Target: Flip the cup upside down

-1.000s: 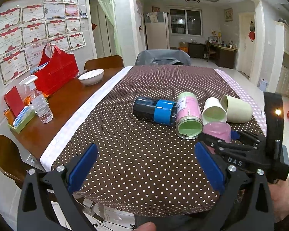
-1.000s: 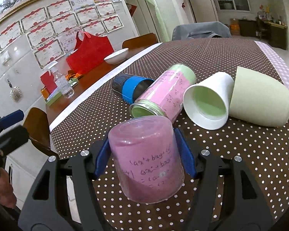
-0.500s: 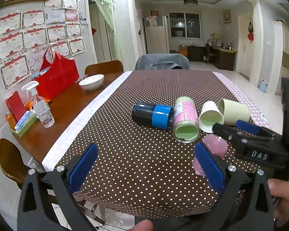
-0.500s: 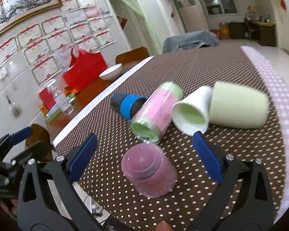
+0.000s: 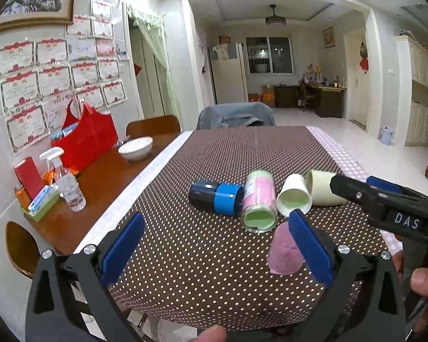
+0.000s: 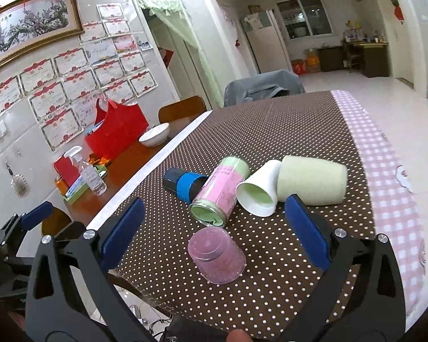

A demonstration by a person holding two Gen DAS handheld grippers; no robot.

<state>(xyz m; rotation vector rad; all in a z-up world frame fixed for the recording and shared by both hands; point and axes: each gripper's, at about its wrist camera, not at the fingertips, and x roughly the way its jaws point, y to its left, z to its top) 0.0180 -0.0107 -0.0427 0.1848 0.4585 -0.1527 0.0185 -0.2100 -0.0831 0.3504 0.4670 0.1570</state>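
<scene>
A pink translucent cup (image 6: 216, 258) stands upside down on the brown dotted tablecloth (image 6: 271, 131) near the front edge. It also shows in the left wrist view (image 5: 284, 252), partly behind a finger. My right gripper (image 6: 214, 240) is open and empty, drawn back above and around the cup without touching it. My left gripper (image 5: 214, 245) is open and empty over the cloth, left of the cup. The right gripper's body (image 5: 385, 205) shows at the right of the left wrist view.
Behind the pink cup lie a pink-and-green jar (image 6: 221, 191), a blue-and-black cup (image 6: 182, 183), a white cup (image 6: 259, 192) and a pale yellow cup (image 6: 312, 179). On bare wood at left: white bowl (image 6: 154, 134), red bag (image 6: 115, 129), spray bottle (image 6: 90, 172).
My right gripper opened and let go of the pink cup, which now stands upside down on the cloth. The gripper then pulled back and up. The left gripper also rose a little.
</scene>
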